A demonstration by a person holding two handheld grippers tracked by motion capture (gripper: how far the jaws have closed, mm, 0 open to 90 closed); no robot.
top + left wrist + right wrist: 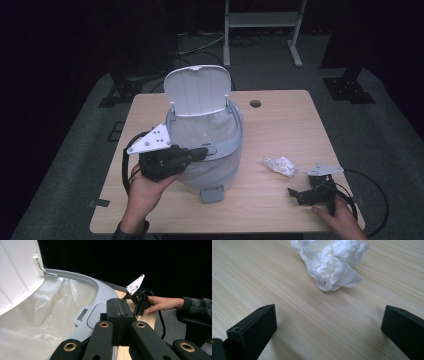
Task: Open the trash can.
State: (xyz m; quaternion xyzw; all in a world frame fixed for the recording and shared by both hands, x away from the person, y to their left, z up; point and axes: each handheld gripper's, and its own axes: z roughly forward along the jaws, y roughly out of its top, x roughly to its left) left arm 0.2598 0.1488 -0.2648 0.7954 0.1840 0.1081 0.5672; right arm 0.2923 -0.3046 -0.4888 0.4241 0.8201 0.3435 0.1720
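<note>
A pale grey pedal bin [210,170] stands at the table's middle. Its white lid [198,90] is up, and a white liner bag [202,131] fills the inside. My left gripper [201,152] is shut with nothing between its jaws, its tips over the bin's front rim [100,292] beside the latch panel. In the left gripper view the shut jaws [119,305] point across that rim. A crumpled white paper ball [280,165] lies on the table right of the bin. My right gripper [296,195] rests low on the table just short of the ball [332,262], jaws open [329,322] and empty.
The bin's grey foot pedal [212,194] sticks out toward the near edge. The wooden table [280,125] has a round cable hole [255,103] at the back. A white metal frame [262,30] stands on the floor beyond. The right gripper's cable [370,200] loops by the right edge.
</note>
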